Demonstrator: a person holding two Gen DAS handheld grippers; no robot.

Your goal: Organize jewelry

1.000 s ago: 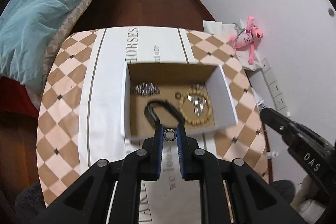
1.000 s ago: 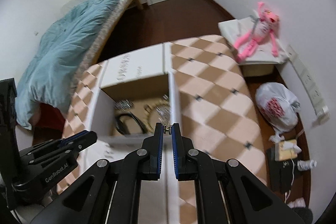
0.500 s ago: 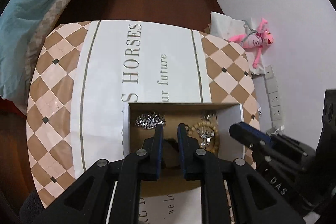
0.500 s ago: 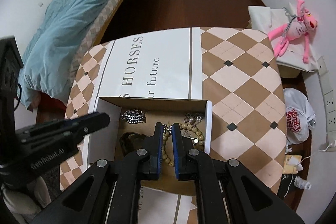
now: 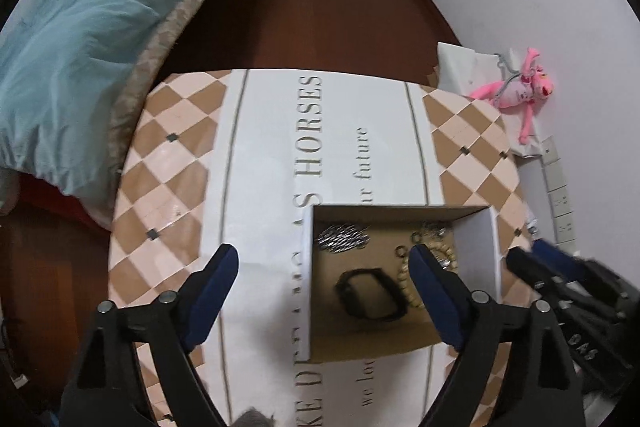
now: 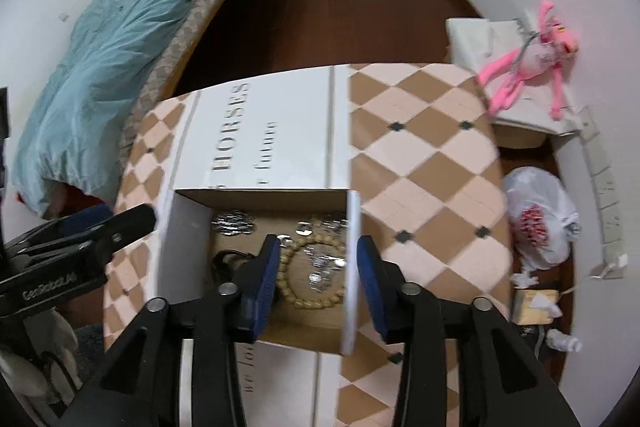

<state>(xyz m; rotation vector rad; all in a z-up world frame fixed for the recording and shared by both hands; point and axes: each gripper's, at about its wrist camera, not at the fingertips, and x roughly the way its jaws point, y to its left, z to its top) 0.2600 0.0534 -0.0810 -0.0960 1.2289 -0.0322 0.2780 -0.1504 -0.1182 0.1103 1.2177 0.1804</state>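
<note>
An open cardboard box sits on the table near its front edge. Inside lie a black band, a wooden bead bracelet, a silver chain cluster and small silver pieces. My left gripper is wide open and empty, straddling the box's left wall. My right gripper is open and empty, its fingers either side of the box's right wall, above the bracelet.
The table has a checkered cloth with a white printed runner. A bed with a blue duvet stands to the left. A pink plush toy and a white plastic bag lie on the right.
Both grippers have opened wide. The small ring held in the left gripper a second ago is no longer between its fingers. Both grippers now hang over the box.
</note>
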